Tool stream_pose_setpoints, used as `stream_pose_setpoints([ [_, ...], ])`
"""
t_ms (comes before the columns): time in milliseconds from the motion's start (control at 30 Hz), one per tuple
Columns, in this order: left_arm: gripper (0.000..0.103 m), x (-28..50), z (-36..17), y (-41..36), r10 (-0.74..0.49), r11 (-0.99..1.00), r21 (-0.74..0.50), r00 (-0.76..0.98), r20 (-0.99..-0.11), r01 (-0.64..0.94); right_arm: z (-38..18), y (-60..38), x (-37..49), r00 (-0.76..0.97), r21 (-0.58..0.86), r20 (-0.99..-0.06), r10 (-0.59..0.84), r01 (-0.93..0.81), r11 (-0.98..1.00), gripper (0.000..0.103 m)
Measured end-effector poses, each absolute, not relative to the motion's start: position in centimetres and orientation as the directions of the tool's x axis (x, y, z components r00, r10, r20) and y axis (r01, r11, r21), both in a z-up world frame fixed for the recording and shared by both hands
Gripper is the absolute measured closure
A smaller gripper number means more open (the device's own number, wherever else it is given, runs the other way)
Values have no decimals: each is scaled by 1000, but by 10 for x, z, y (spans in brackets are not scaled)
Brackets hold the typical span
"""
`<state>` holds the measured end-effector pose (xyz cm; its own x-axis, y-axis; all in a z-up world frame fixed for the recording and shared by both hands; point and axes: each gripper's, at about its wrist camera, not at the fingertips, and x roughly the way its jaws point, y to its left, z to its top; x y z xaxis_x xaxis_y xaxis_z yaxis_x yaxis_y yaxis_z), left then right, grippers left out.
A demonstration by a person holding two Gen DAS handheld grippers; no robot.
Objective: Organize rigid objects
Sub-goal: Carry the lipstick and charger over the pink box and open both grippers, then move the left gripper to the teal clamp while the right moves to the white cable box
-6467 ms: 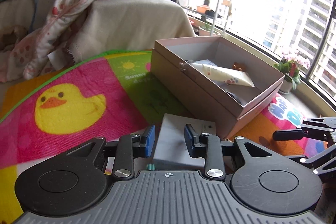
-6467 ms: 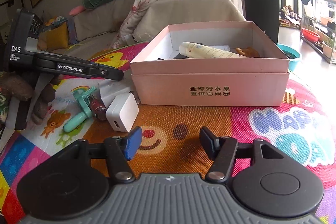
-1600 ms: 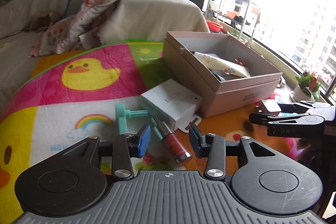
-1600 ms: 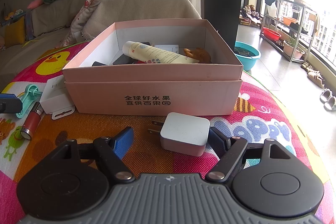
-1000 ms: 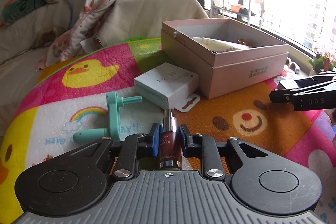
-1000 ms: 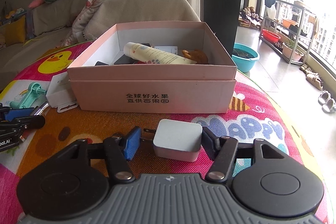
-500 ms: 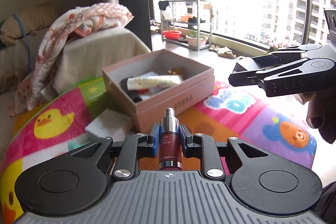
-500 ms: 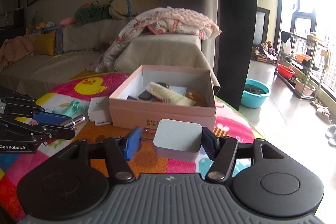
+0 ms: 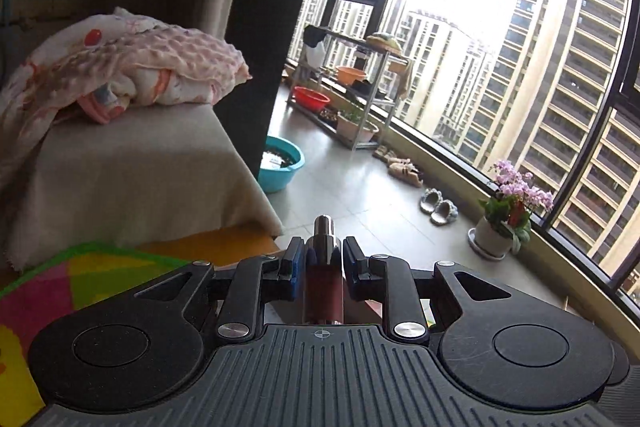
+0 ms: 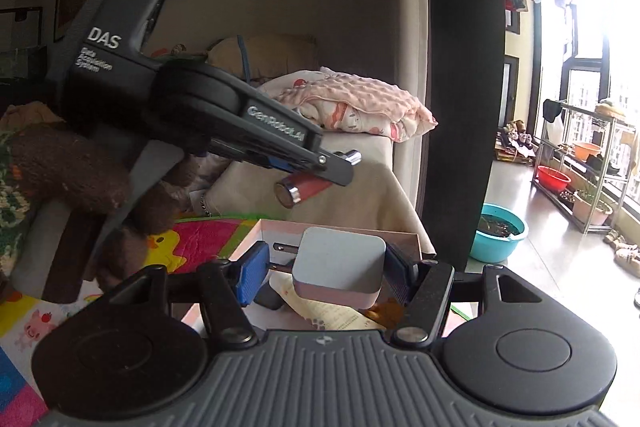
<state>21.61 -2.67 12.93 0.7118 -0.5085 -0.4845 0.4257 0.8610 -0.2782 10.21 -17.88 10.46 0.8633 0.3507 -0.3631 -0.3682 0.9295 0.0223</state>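
Ahead of me the cloth-draped sofa [image 9: 120, 183] with its pink blanket [image 10: 360, 107] fills the left, the window [image 9: 520, 67] the right. The pink box [image 10: 340, 229] sits just below my right tongs [image 10: 326, 269], which clamp the white charger [image 10: 338, 267] over it. My left tongs [image 9: 322, 267] are pinched tight on the red bottle [image 9: 323, 287], lifted clear above the box. A teal basin [image 9: 280, 163] stands on the floor beyond.
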Motion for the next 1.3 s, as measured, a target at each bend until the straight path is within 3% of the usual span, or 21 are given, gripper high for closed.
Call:
stream_pose_setpoints([
  [100,77,214,127,-14,-477,879,-263,749,-460,398,100,-167,112,871,22,-368,325,-341,940,35],
  [267,77,171,113,21,-397,917,-163,788,-470,365,75,-164,78,839,-5,-393,376,-411,912,35],
  [500,77,91,74,85,-212,977,-74,838,-503,202,30,-163,37,769,-21,-520,373,-448,894,35],
  [600,77,71,62,111,-145,989,-94,846,-513,112,21,-163,28,739,12,-564,367,-438,899,35],
  [800,77,55,46,142,-97,989,-148,833,-544,19,23,-151,22,703,46,-595,389,-454,890,35],
  [1067,77,35,29,149,-98,984,-176,828,-552,-1,64,-82,46,700,-46,-541,465,-577,815,35],
  [1200,77,23,27,155,-116,980,-197,830,-546,7,75,-21,98,641,-22,-617,457,-594,804,35],
  [1267,77,15,29,160,-124,978,-207,839,-530,14,66,13,123,642,-81,-671,372,-562,823,41],
  [1300,77,12,29,162,-126,977,-211,841,-526,14,59,29,133,652,-127,-685,326,-547,827,51],
])
